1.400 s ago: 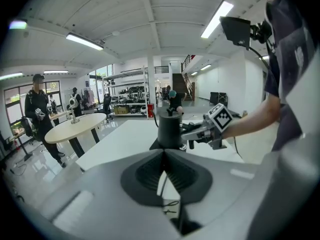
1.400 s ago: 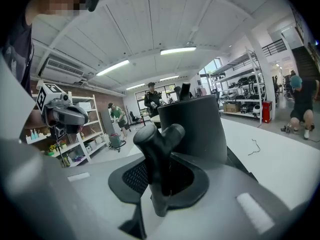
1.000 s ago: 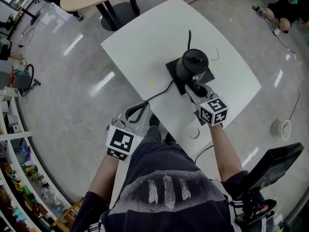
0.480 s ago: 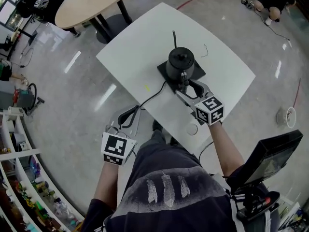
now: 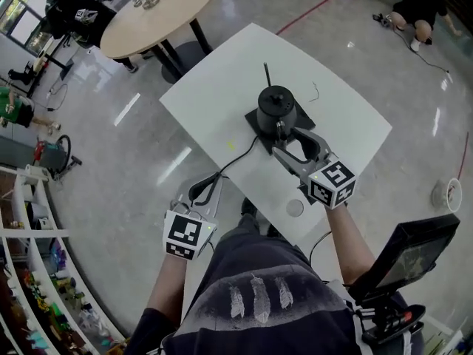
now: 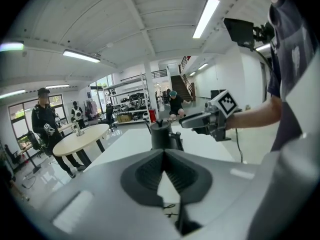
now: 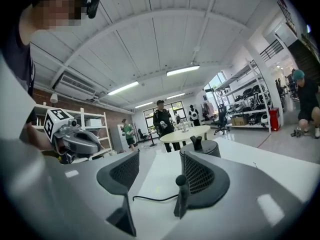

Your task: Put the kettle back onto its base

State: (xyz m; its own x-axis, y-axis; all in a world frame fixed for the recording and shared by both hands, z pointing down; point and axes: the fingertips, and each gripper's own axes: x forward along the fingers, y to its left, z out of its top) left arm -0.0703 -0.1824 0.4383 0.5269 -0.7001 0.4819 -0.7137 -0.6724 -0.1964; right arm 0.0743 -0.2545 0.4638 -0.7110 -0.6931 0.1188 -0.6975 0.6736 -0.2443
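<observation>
The kettle (image 5: 276, 105) is black, round and squat. It stands upright on its dark square base (image 5: 252, 121) near the middle of the white counter (image 5: 222, 80), with its handle (image 7: 180, 196) towards the person. The right tool (image 5: 294, 134) has just been opening, and its jaws are spread with the handle between them, unpinched. The left tool (image 5: 211, 183) is pressed together on nothing, off the counter's edge.

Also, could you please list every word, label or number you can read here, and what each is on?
No text is legible in any view.
Left cube and right cube: square patterns only, no letters.
Kettle: no label visible.
Bystander's shirt: white print, too small to read.
</observation>
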